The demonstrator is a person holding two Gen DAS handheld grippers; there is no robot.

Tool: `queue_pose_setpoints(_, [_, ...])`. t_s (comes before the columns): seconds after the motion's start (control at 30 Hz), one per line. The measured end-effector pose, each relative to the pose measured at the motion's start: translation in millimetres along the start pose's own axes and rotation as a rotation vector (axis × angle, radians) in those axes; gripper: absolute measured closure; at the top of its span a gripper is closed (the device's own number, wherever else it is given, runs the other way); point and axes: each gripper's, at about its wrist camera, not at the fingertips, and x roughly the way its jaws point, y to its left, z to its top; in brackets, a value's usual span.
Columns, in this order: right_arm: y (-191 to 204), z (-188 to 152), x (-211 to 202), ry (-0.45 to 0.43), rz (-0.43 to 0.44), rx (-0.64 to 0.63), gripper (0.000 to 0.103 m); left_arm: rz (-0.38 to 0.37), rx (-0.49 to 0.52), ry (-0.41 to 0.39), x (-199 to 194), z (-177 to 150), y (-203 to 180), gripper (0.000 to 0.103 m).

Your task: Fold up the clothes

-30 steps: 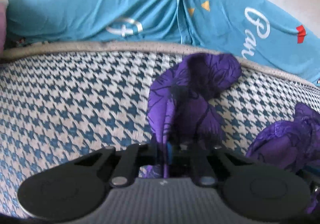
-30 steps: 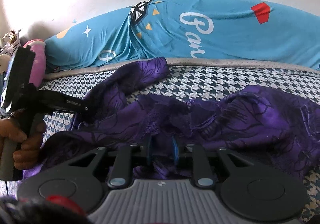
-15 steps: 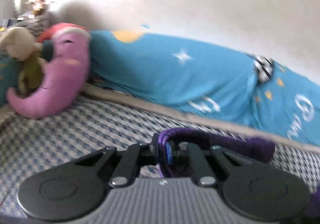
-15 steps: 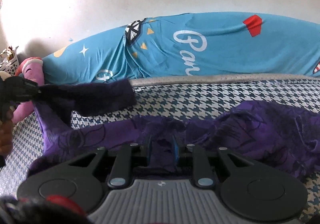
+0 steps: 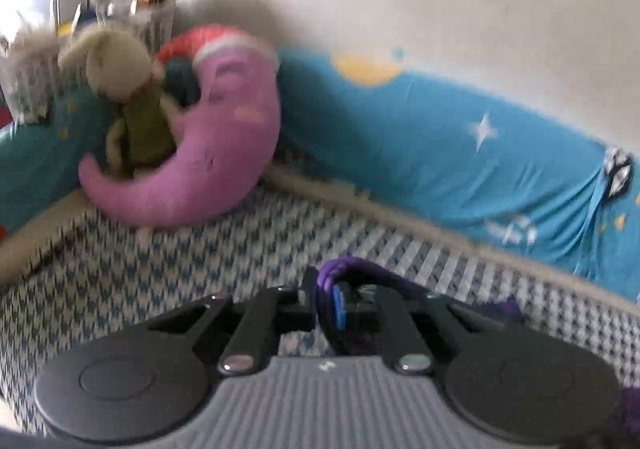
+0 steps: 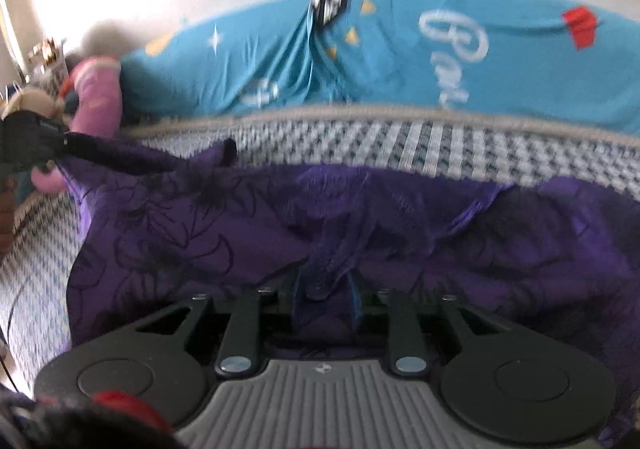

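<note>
The purple floral-patterned garment (image 6: 360, 233) lies spread on the blue-and-white houndstooth mattress (image 6: 400, 137), in front of the long turquoise printed bolster (image 6: 400, 61). The left gripper (image 5: 328, 301) is clamped tight on one purple edge; the right gripper (image 6: 324, 289) pinches a bunched fold — both jaws nearly closed. A white wire basket (image 5: 156, 21) beyond the bolster's left end holds blurred items.

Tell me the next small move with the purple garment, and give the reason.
Probably draw the left hand-held gripper a little further left to tension the purple garment. Both it and the right hand-held gripper are shut on cloth, yet the fabric between them is bunched and wrinkled on the houndstooth cover.
</note>
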Motion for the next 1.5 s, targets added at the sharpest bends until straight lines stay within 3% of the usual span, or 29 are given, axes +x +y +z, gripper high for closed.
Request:
queue_pose_setpoints(0.1, [2,-3,12,0.084,0.003,-0.002,0.077,-0.029,-0.022,0.019,-1,-2,8,0.079])
queue_pose_setpoints(0.2, [3,-3,11,0.087,0.009,-0.024,0.077,-0.059,-0.017,-0.01,-12,-3,9,0.063])
queue_pose_setpoints(0.33, [-1,6,-2,0.029,0.04,0.002,0.077,-0.102,-0.028,-0.035,-23,-5,6,0.057])
queue_pose_setpoints(0.5, [-6,19,-19,-0.083,0.01,0.028,0.076,-0.101,-0.033,-0.121,-43,-7,-1,0.049])
queue_pose_setpoints(0.57, [-10,24,-20,-0.113,-0.014,0.044,0.069,-0.118,-0.021,-0.131,-46,-8,-7,0.043])
queue_pose_setpoints(0.63, [-15,28,-19,-0.128,-0.05,0.052,0.057,-0.168,0.011,-0.094,-44,-11,-16,0.04])
queue_pose_setpoints(0.87, [-36,35,-6,-0.149,-0.207,0.06,0.046,-0.344,0.167,0.063,-22,-40,-59,0.039])
queue_pose_setpoints(0.97, [-54,37,-2,-0.156,-0.24,0.092,0.037,-0.374,0.226,0.098,-14,-55,-78,0.036])
queue_pose_setpoints(1.27, [-78,36,12,-0.151,-0.267,0.157,0.03,-0.437,0.341,0.182,-6,-81,-118,0.025])
queue_pose_setpoints(1.33, [-80,34,17,-0.139,-0.263,0.162,0.034,-0.425,0.362,0.198,-1,-85,-124,0.025])
queue_pose_setpoints(1.4, [-79,35,20,-0.128,-0.291,0.154,0.063,-0.413,0.374,0.21,3,-88,-128,0.025])
queue_pose_setpoints(1.5, [-80,35,18,-0.133,-0.299,0.157,0.085,-0.403,0.387,0.218,5,-92,-130,0.026])
